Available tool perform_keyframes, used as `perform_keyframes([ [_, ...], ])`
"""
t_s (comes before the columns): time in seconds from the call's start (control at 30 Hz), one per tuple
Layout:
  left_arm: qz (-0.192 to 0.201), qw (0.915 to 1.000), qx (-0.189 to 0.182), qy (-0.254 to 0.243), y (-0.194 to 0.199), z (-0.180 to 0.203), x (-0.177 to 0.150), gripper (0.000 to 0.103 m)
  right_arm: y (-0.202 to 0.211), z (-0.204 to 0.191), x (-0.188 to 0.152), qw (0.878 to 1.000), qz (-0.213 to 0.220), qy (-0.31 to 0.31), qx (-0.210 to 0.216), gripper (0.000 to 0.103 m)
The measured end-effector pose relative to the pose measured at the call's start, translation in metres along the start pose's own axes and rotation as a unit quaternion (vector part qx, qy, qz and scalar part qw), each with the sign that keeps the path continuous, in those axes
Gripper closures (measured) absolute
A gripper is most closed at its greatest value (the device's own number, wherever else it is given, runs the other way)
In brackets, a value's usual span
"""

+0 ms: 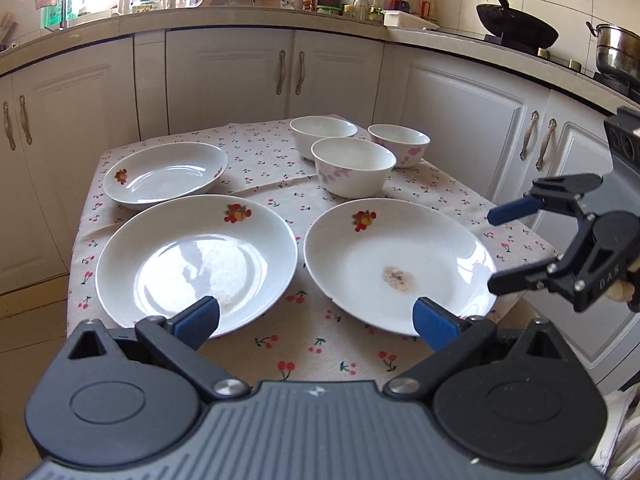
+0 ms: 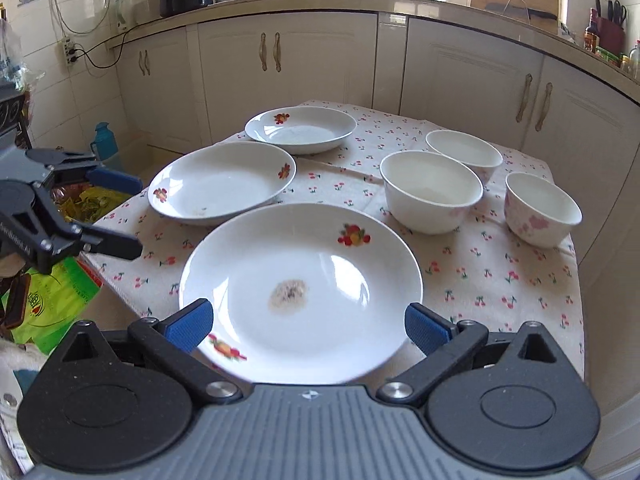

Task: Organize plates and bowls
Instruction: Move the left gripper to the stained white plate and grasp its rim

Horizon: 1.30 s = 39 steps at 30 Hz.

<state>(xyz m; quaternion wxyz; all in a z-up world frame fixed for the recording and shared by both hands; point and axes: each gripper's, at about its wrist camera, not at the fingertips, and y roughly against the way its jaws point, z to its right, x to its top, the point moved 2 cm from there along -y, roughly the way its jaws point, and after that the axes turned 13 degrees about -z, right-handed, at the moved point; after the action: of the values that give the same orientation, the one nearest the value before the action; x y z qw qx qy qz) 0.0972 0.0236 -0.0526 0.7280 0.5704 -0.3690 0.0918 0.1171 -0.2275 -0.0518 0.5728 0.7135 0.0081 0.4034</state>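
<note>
Three white plates with fruit prints lie on the cherry-print tablecloth [image 1: 280, 196]: a stained plate [image 1: 396, 264] near right, a clean plate [image 1: 196, 264] near left, a smaller plate [image 1: 166, 174] behind it. Three white bowls [image 1: 354, 170] stand at the far right. My left gripper [image 1: 316, 320] is open and empty, above the near table edge between the two near plates. My right gripper [image 1: 494, 250] is open beside the stained plate's right rim. In the right wrist view my right gripper [image 2: 308, 324] straddles the stained plate [image 2: 300, 292]; my left gripper [image 2: 128, 216] is open at left.
White kitchen cabinets [image 1: 288, 76] surround the small table on three sides. The counter holds bottles, a wok [image 1: 516, 24] and a pot [image 1: 618, 46]. Bags and a blue bottle [image 2: 105, 142] sit on the floor left of the table in the right wrist view.
</note>
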Motion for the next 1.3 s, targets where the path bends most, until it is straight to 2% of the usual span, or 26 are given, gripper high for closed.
perform_keyframes([
  [0.13,-0.006,0.9998,-0.004,-0.016,-0.004,0.013,0.011,0.001,0.000,-0.001,-0.026,1.000,-0.006,0.001,0.007,0.000],
  [0.3,-0.017,0.9994,-0.016,-0.026,-0.012,0.023,0.026,0.001,-0.022,-0.002,-0.039,1.000,-0.022,0.002,-0.008,0.000],
  [0.47,-0.031,0.9980,-0.019,-0.051,-0.026,0.029,0.044,0.001,-0.040,-0.003,-0.039,0.999,-0.023,0.011,-0.021,0.000],
  [0.63,-0.053,0.9958,-0.039,-0.064,-0.048,0.030,0.064,0.001,-0.046,-0.002,-0.034,1.000,-0.006,0.015,-0.009,0.000],
  [0.8,-0.075,0.9907,-0.049,-0.102,-0.074,0.037,0.085,0.001,-0.048,-0.001,-0.032,1.000,0.003,0.018,-0.005,0.000],
  [0.97,-0.104,0.9860,-0.059,-0.116,-0.106,0.036,0.100,0.001,-0.048,-0.002,-0.034,1.000,0.012,0.014,-0.005,0.000],
  [1.1,-0.135,0.9818,-0.075,-0.110,-0.127,0.031,0.106,0.001,-0.048,-0.002,-0.033,1.000,0.010,0.012,-0.006,0.000],
  [1.3,-0.160,0.9757,-0.083,-0.124,-0.136,0.034,0.106,0.001,-0.047,-0.003,-0.036,1.000,0.018,0.011,-0.007,0.000],
])
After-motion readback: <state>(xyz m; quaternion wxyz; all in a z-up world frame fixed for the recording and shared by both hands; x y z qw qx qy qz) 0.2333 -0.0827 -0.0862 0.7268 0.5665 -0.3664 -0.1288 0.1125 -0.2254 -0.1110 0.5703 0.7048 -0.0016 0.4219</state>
